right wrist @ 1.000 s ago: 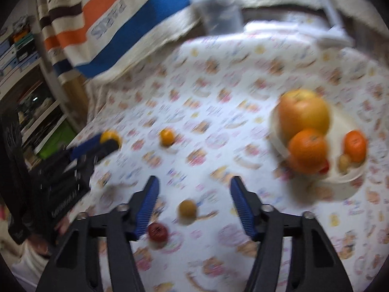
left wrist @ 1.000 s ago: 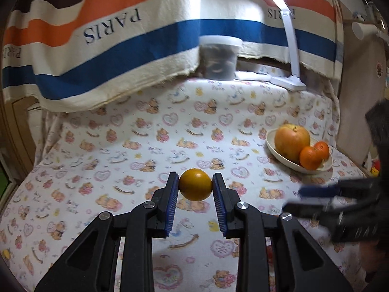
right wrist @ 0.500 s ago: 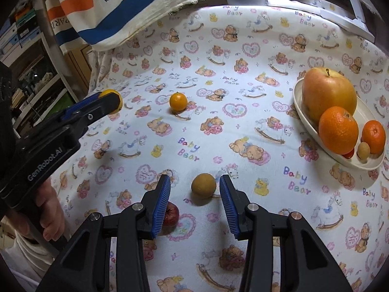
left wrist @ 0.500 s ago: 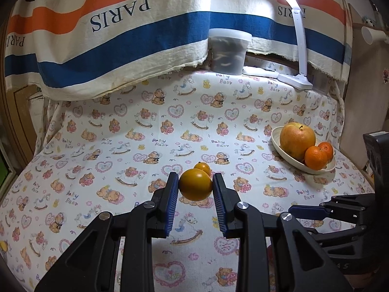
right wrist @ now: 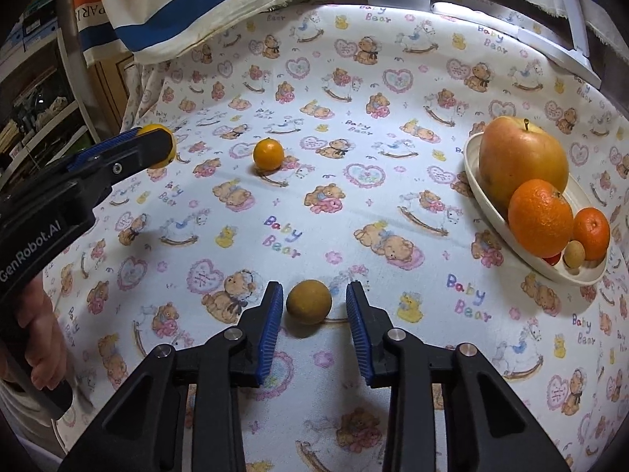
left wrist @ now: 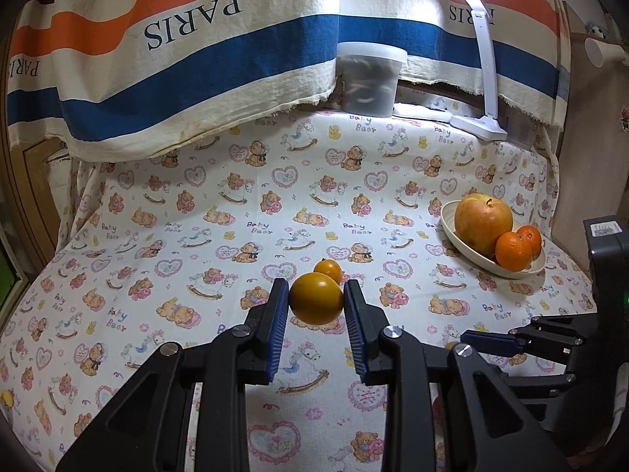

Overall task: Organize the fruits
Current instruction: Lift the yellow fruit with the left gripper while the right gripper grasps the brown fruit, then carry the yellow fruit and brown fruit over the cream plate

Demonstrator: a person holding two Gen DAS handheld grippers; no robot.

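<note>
Between the right claw [right wrist: 314, 306] pads, parted, a brown round fruit [right wrist: 309, 301] sits on the desk [right wrist: 354, 196], ungripped. Left claw [left wrist: 316, 306] pinches a yellow-orange fruit [left wrist: 316, 303], lifted. Beyond: small orange [right wrist: 268, 153]; farther right, plate [right wrist: 483, 196] with apple [right wrist: 523, 159], oranges.

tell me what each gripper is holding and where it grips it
The left gripper pinches a yellow-orange fruit across its sides, lifted off the cloth. The right gripper holds nothing: its fingers straddle a brownish-yellow fruit with gaps.

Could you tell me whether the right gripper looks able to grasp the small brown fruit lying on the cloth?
Probably yes: the right gripper is open with the brown fruit between its fingers, nothing blocking.
</note>
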